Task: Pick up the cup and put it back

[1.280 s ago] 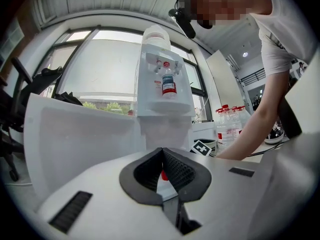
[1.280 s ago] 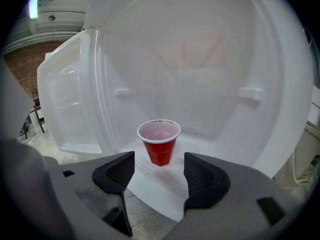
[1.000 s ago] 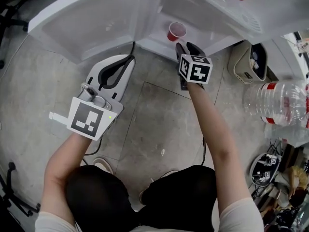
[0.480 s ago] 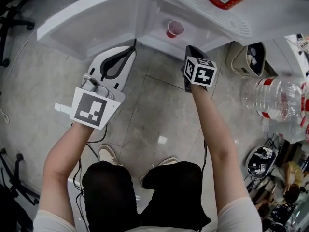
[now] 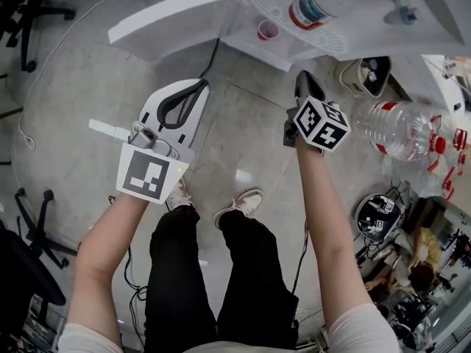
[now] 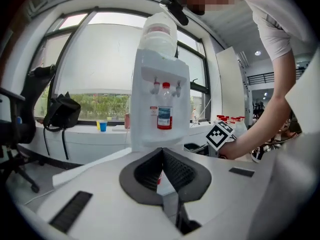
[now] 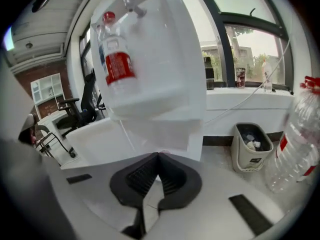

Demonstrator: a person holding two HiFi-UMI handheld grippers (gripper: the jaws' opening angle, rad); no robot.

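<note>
The red cup (image 5: 268, 29) stands upright in the lower recess of the white water dispenser (image 5: 243, 31), free of both grippers. My right gripper (image 5: 302, 78) hangs in the air well short of it, over the floor. Its jaws are shut with nothing between them, their tips meeting in the right gripper view (image 7: 159, 156). My left gripper (image 5: 200, 87) hovers to the left, also pointing at the dispenser (image 6: 160, 109). Its tips (image 6: 161, 153) are closed together and empty.
A red-labelled bottle (image 5: 316, 6) sits on the dispenser. A white panel (image 5: 173, 13) juts out to its left. A beige waste bin (image 5: 366, 76) and a big clear water jug (image 5: 401, 131) stand at the right. Office chairs (image 5: 22, 271) and cables are at the left.
The view has risen and pulled back from the dispenser. Both grippers have drawn away from it, the right one leaving the cup, which stays in the recess.
</note>
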